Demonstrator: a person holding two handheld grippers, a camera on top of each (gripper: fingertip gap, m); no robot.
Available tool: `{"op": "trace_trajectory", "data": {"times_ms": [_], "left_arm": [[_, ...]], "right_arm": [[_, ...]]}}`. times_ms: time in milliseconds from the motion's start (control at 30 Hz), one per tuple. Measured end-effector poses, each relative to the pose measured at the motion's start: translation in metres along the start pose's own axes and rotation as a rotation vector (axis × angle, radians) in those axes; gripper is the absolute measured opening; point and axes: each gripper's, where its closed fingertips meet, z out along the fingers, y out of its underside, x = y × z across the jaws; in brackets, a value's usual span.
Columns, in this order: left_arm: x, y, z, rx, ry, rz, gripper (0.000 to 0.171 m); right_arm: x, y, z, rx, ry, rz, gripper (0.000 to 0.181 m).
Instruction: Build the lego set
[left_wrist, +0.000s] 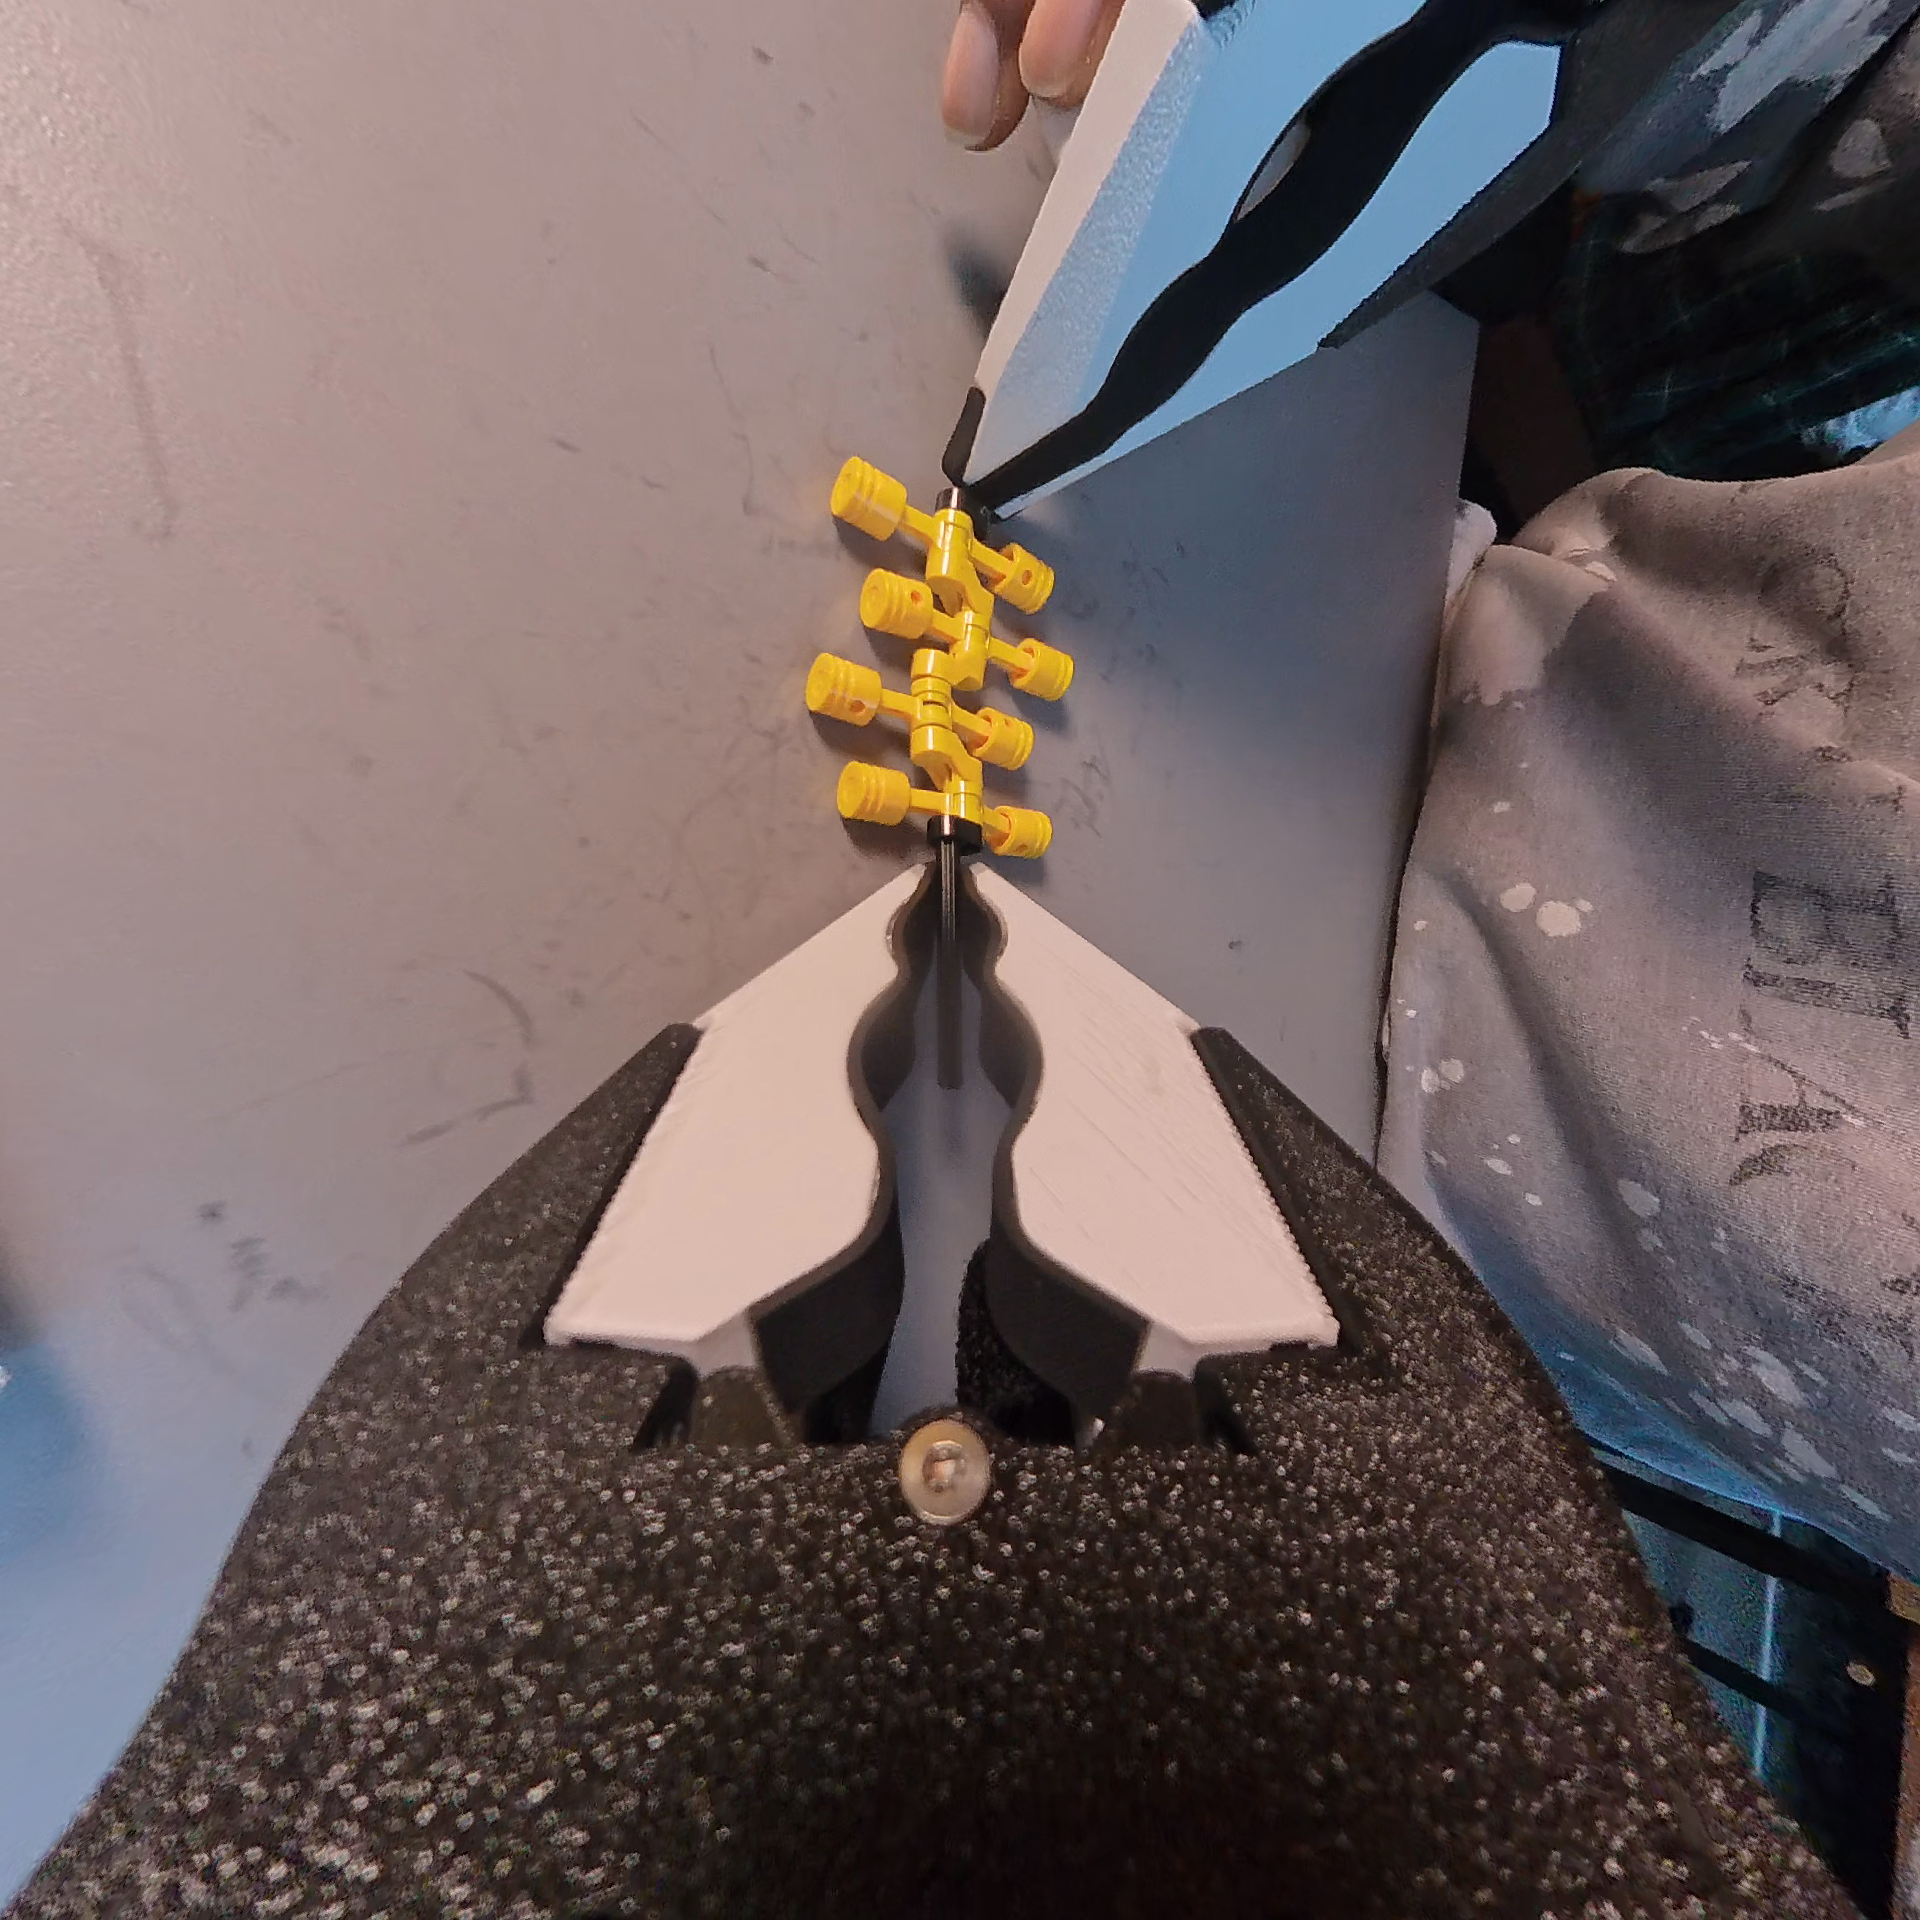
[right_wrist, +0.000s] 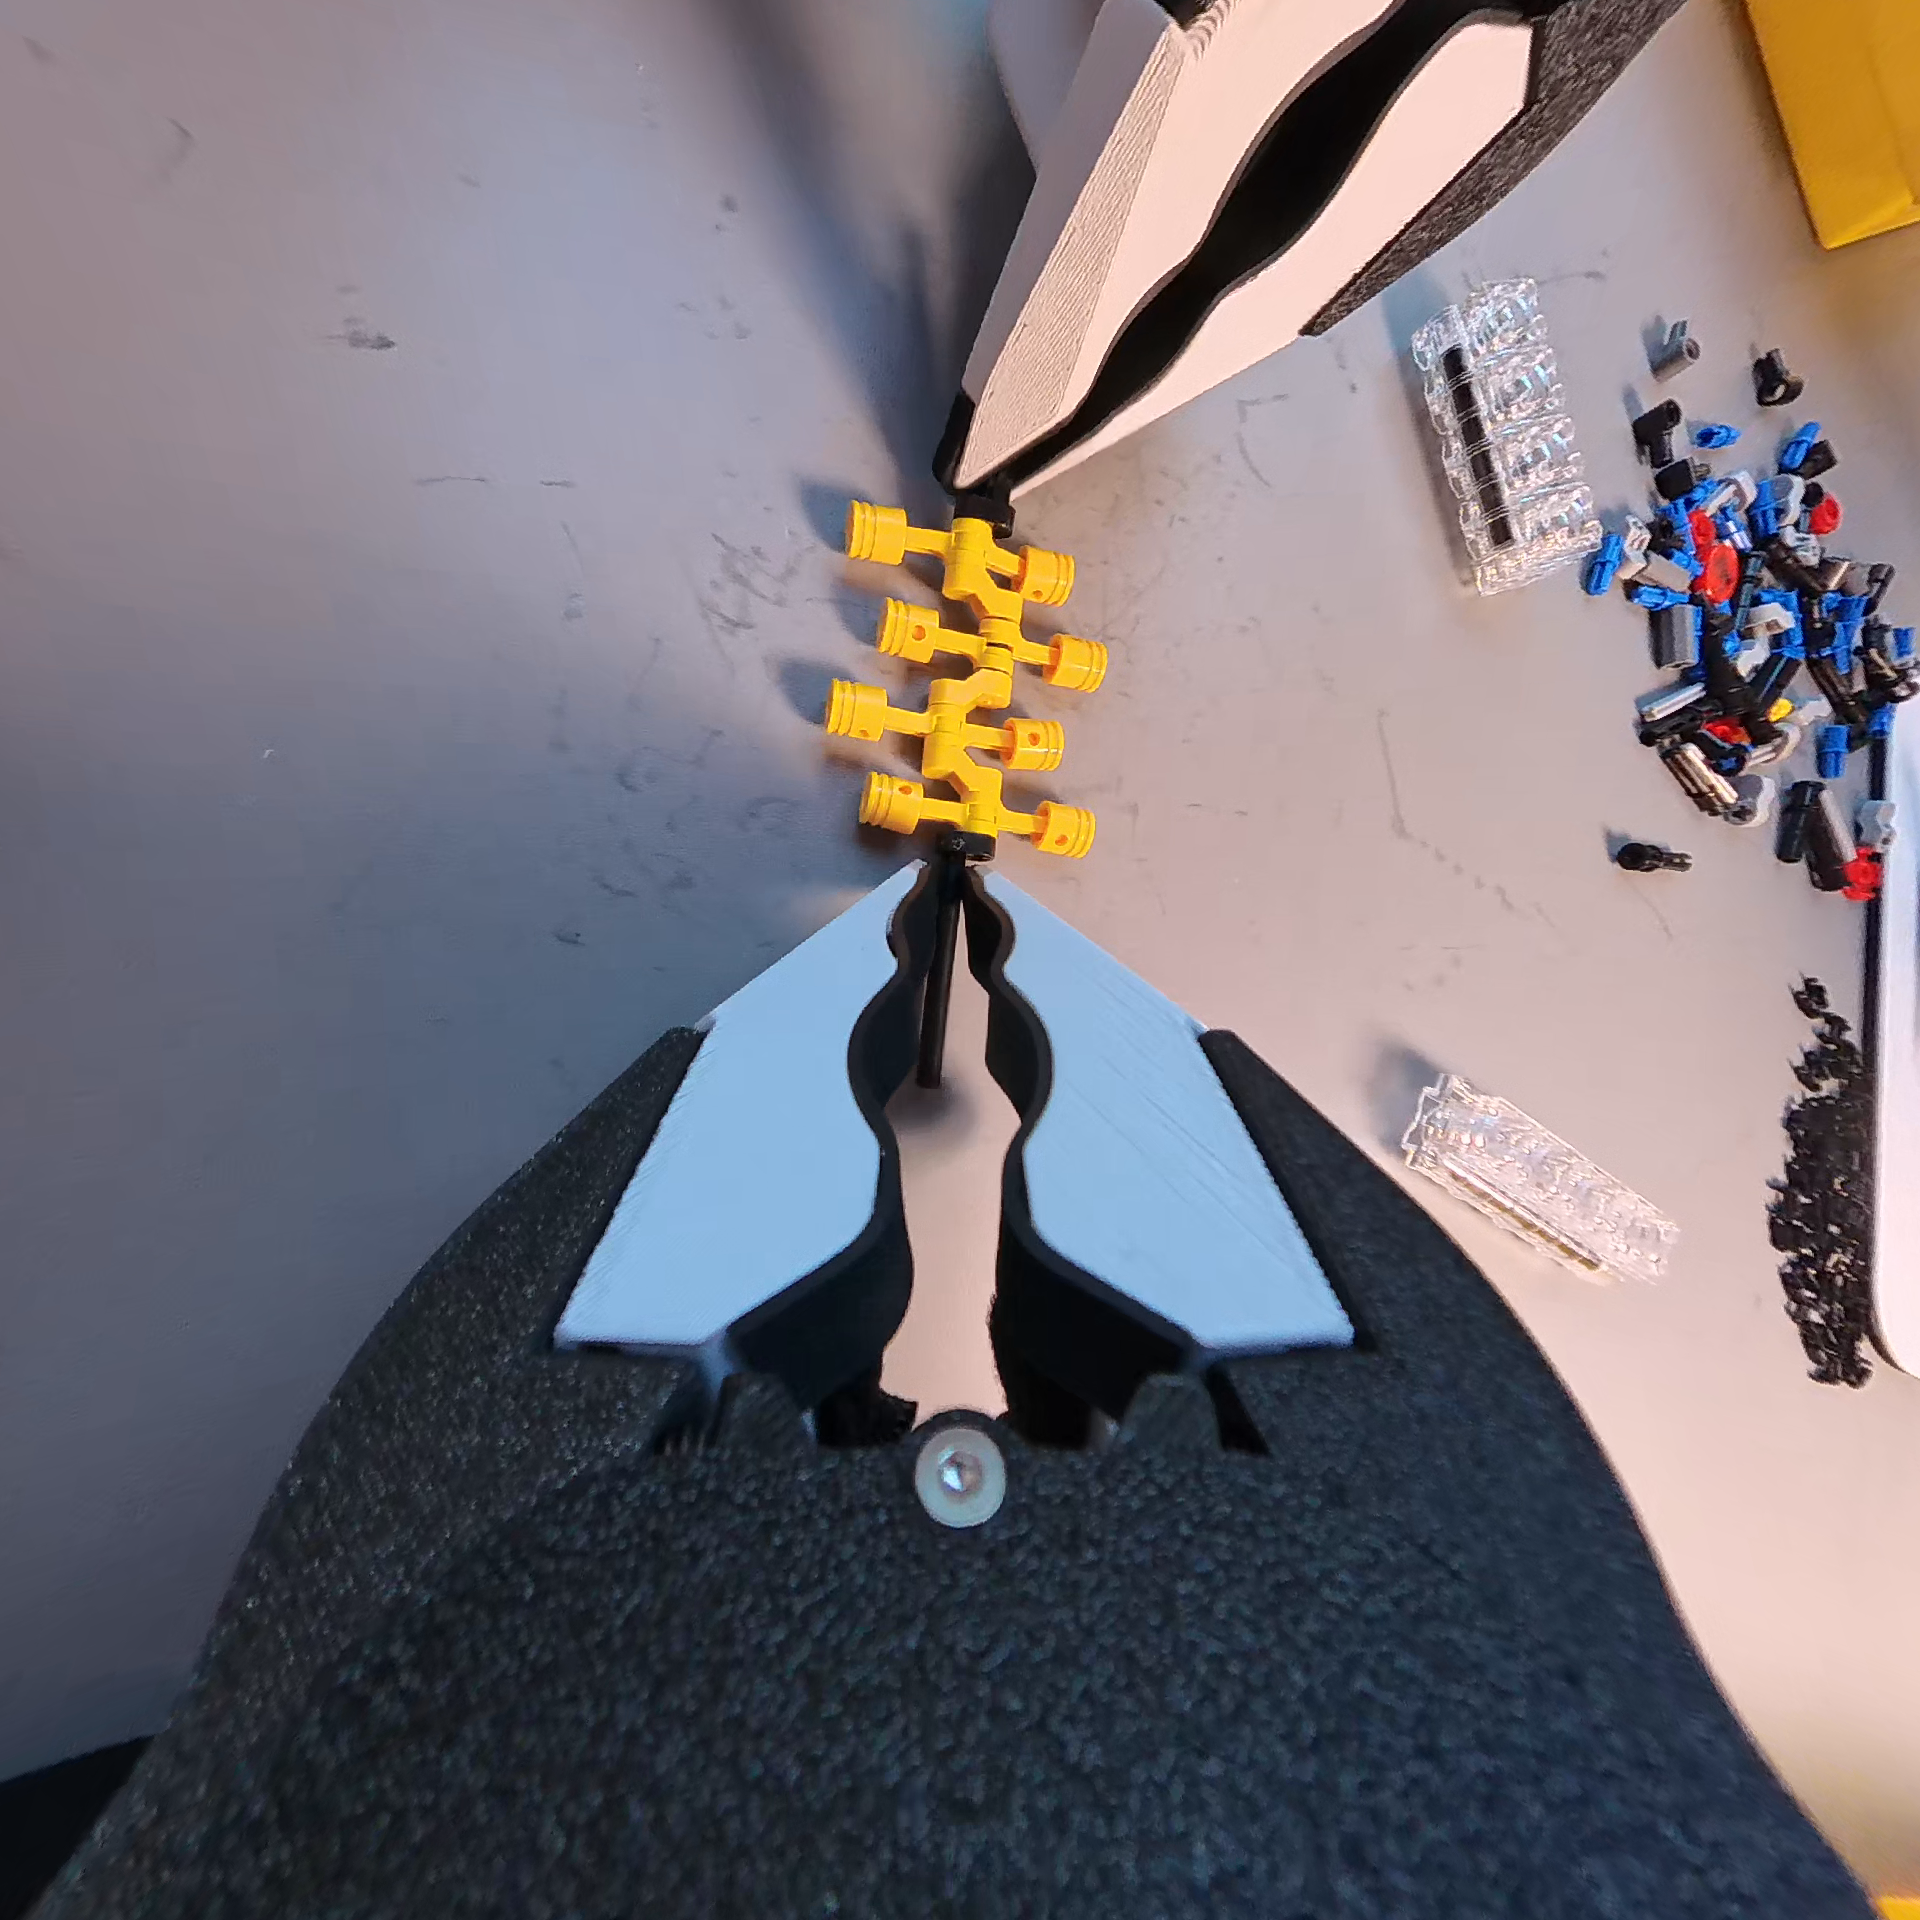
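A hobby or lab workbench: a scuffed grey surface (right_wrist: 416, 520) strewn with small loose building pieces (right_wrist: 1756, 623) and clear bricks (right_wrist: 1507, 436).

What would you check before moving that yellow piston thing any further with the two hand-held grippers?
1. Left hand-held gripper closed on the black axle: ok, the axle sits between its fingertips.
2. Right hand-held gripper closed on the other axle end: ok.
3. Yellow piston assembly in one piece: ok, eight pistons in four pairs along the crank.
4. Assembly lifted off the table: cannot tell.
5. Loose parts pile and clear blocks out of the way: ok, off to one side.
6. Axle ends fully seated in the crank: cannot tell.
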Motion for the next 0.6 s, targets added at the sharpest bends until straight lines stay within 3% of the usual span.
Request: {"op": "trace_trajectory", "data": {"times_ms": [233, 600], "left_arm": [[-0.0050, -0.0043, -0.0009, 0.046, -0.077, 0.055, 0.002], [-0.0055, -0.0028, -0.0008, -0.022, -0.100, 0.146, 0.002]], "right_arm": [[-0.0021, -0.0018, 0.0005, 0.018, -0.012, 0.014, 0.004], [-0.0026, -0.0022, 0.0007, 0.027, -0.027, 0.006, 0.004]]}}
